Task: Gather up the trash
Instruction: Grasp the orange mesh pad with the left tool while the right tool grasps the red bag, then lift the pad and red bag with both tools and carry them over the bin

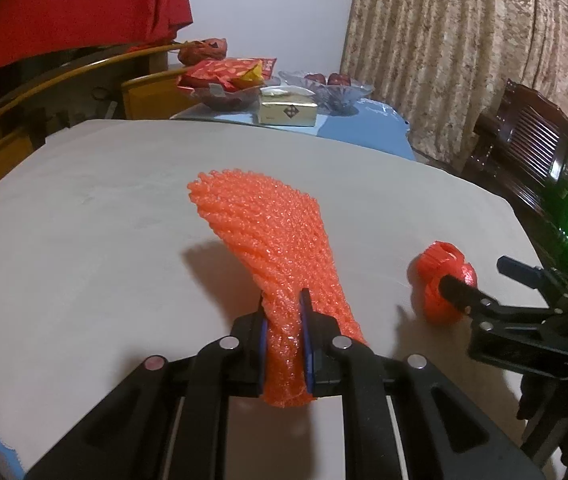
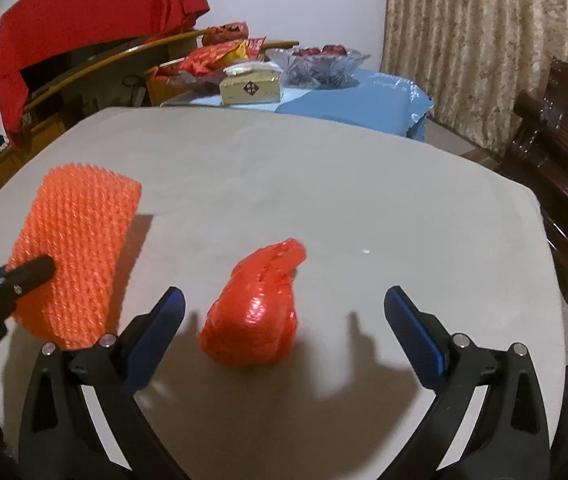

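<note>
My left gripper [image 1: 284,300] is shut on an orange foam net sleeve [image 1: 272,232] and holds it up off the grey table [image 1: 84,220]. The sleeve also shows in the right wrist view [image 2: 80,248] at the left, with the left gripper's finger [image 2: 28,272] on it. A crumpled red plastic bag [image 2: 256,316] lies on the table between the spread fingers of my right gripper [image 2: 284,300], which is open and empty. In the left wrist view the red bag [image 1: 440,284] sits at the right, with the right gripper [image 1: 480,276] around it.
Behind the grey table stands a blue-covered table [image 2: 364,100] with a gold box [image 2: 250,88], red snack bags [image 2: 212,56] and a glass bowl [image 2: 320,62]. A dark wooden chair [image 2: 564,140] stands at the right. A red cloth [image 2: 84,20] hangs at the back left.
</note>
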A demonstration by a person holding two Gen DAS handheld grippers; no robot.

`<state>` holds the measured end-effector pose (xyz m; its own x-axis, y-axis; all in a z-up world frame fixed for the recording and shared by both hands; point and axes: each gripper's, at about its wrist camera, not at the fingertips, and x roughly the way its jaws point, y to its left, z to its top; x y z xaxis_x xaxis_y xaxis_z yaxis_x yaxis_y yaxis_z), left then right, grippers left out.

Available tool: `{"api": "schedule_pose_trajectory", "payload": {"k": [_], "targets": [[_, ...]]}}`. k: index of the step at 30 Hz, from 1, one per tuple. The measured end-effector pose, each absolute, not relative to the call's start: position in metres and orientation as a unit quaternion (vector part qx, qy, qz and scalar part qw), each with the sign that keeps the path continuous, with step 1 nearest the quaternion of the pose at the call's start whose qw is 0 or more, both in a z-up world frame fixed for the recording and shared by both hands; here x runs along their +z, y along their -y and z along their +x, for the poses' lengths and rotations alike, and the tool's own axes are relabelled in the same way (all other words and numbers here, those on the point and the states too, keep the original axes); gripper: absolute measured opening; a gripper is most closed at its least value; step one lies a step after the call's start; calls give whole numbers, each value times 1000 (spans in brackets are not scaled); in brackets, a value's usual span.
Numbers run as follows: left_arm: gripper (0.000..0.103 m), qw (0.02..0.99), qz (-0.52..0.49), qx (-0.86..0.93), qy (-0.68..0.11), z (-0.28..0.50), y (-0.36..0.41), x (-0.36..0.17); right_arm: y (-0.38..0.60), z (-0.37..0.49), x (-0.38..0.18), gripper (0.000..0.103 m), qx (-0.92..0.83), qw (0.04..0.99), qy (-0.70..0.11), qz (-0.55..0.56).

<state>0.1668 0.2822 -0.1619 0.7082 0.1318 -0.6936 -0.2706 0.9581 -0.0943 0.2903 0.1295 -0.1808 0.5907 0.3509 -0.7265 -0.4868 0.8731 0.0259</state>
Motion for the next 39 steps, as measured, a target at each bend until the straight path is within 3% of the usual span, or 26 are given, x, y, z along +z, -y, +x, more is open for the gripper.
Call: {"api": "schedule_pose_trajectory", "payload": {"k": [1, 5, 7, 10, 39], "targets": [[13, 920, -96, 111, -365, 166, -284, -162, -132, 291, -183, 82, 238, 885, -391, -90], [13, 920, -96, 112, -363, 165, -285, -161, -136, 290, -189, 66, 248, 874, -409, -87], [13, 920, -95, 112, -363, 165, -285, -161, -137, 288, -190, 47, 258, 867, -416, -88], [13, 921, -92, 112, -363, 163, -284, -160, -136, 283, -187, 39, 268, 864, -417, -90], [13, 949, -79, 36, -304, 132, -212, -81, -34, 206, -68, 37, 272, 902, -332, -36]]}}
